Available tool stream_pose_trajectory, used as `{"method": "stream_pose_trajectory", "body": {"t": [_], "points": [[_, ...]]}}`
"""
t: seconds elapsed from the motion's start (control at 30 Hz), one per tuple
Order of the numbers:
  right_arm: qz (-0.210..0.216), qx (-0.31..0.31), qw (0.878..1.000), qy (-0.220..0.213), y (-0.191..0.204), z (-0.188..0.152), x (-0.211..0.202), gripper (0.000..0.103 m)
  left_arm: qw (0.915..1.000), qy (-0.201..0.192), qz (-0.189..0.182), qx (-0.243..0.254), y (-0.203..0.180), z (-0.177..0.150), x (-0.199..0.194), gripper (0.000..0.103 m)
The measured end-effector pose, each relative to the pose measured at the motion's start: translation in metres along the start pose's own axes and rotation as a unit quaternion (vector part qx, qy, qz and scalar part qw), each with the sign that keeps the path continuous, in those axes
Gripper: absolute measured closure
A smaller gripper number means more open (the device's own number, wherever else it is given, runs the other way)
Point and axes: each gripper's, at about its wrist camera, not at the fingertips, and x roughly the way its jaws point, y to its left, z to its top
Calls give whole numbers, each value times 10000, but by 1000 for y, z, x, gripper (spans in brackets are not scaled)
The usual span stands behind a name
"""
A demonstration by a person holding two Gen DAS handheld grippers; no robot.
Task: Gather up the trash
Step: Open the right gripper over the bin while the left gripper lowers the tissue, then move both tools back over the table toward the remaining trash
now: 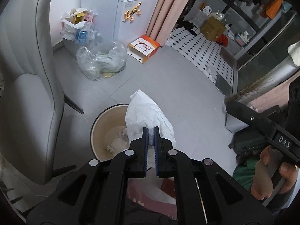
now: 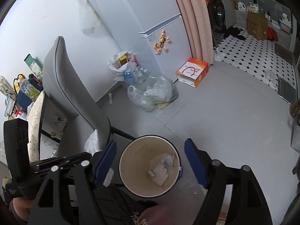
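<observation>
My left gripper (image 1: pixel 150 131) is shut on a crumpled white tissue (image 1: pixel 144 112) and holds it above the right rim of the round beige trash bin (image 1: pixel 105 123). The bin holds a few paper scraps (image 1: pixel 120 142). In the right wrist view the bin (image 2: pixel 131 150) sits on the floor between the wide-open blue-padded fingers of my right gripper (image 2: pixel 150 150), which is empty. Scraps (image 2: pixel 161 170) lie at its bottom. The tissue (image 2: pixel 92 142) shows at the left beside the left gripper's body.
A grey chair (image 1: pixel 28 93) stands left of the bin. A clear plastic bag (image 1: pixel 103 61), a white bag of bottles (image 1: pixel 78 26) and an orange box (image 1: pixel 144 48) sit by the white fridge (image 1: pixel 136 9). Tiled floor and shelves lie to the right.
</observation>
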Motion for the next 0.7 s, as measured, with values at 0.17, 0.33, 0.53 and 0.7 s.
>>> {"method": "stream_pose_trajectory", "body": {"t": [0.17,0.33,0.53,0.7], "points": [[-68,140,9999,-53,-8,4,-1,19,9997,-206,-44,-128,3,1,-7,52],[-84,111,9999,-76,-4,4,-4,15,9989,-406,71,-212,9,5,-25,40],[-31,-93,9999,-128,22,4,-9,9,9952,-834,273,-432,25,2,-70,24],[144,-338,9993,-89,54,2,-11,8,9883,-1251,415,-763,46,-5,-114,16]]}}
